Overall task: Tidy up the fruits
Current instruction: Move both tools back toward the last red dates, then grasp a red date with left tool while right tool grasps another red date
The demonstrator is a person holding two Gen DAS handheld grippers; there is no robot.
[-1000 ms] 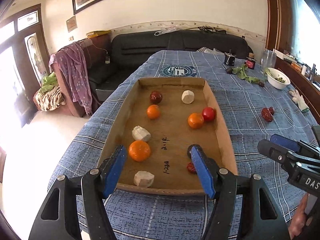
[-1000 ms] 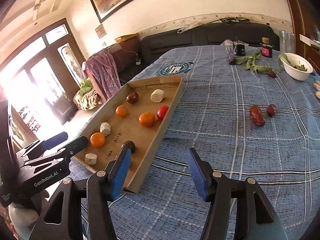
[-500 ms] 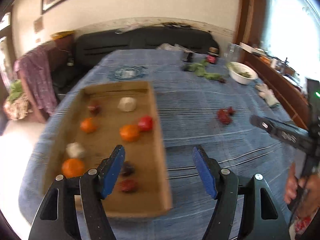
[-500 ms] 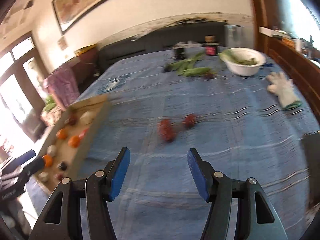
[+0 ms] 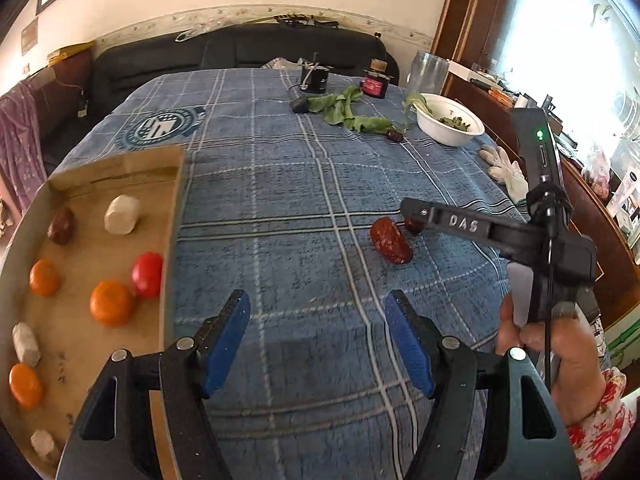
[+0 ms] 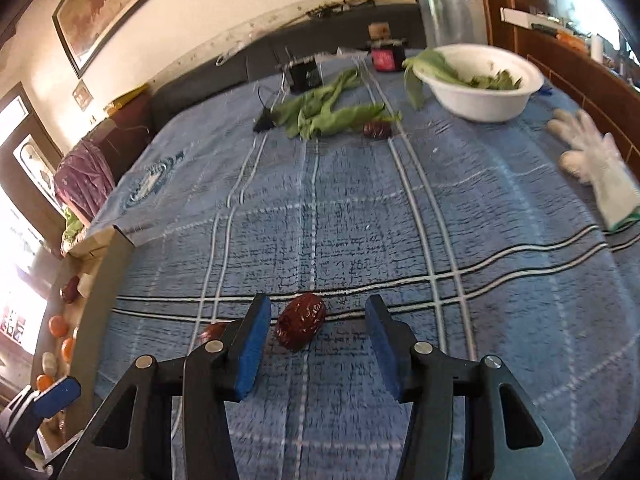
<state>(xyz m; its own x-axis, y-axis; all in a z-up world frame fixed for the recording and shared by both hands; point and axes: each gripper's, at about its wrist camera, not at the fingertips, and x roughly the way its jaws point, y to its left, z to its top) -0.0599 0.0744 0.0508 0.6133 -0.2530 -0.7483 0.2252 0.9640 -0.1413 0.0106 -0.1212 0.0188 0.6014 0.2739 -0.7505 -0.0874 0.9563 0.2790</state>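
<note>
Right gripper point(image 6: 314, 342) sits nearest: jaws spread but just been closing, w/ the big red date point(image 6: 301, 326) between the pads, nearer the left pad, no contact visible yet. A smaller date point(image 6: 213, 332) peeks out just left of the big date, partly behind the left finger.

Handling, my guess: the big date is light, wrinkled skin so decent friction, slightly soft, so gentle squeeze. Best hold looks to be across its short middle, not the ends, or it may roll or squirt out.

Left gripper point(image 5: 318, 336) hangs over bare blue cloth point(image 5: 280, 200), jaws spread, nothing between; the big date lies beyond it, to the right.

Left of the big date, well apart: cardboard tray point(image 5: 172, 216) w/ oranges, a red tomato point(image 5: 147, 274), white lumps.

View diffs: left wrist shows the tray contents clearly plus the right hand point(image 5: 556, 344) on its handle; right wrist shows pad-to-date spacing, tray only at its edge. Far beyond the date: green leaves point(image 6: 324, 112), another date point(image 6: 376, 129), white bowl point(image 6: 480, 76), glove point(image 6: 592, 164).
</note>
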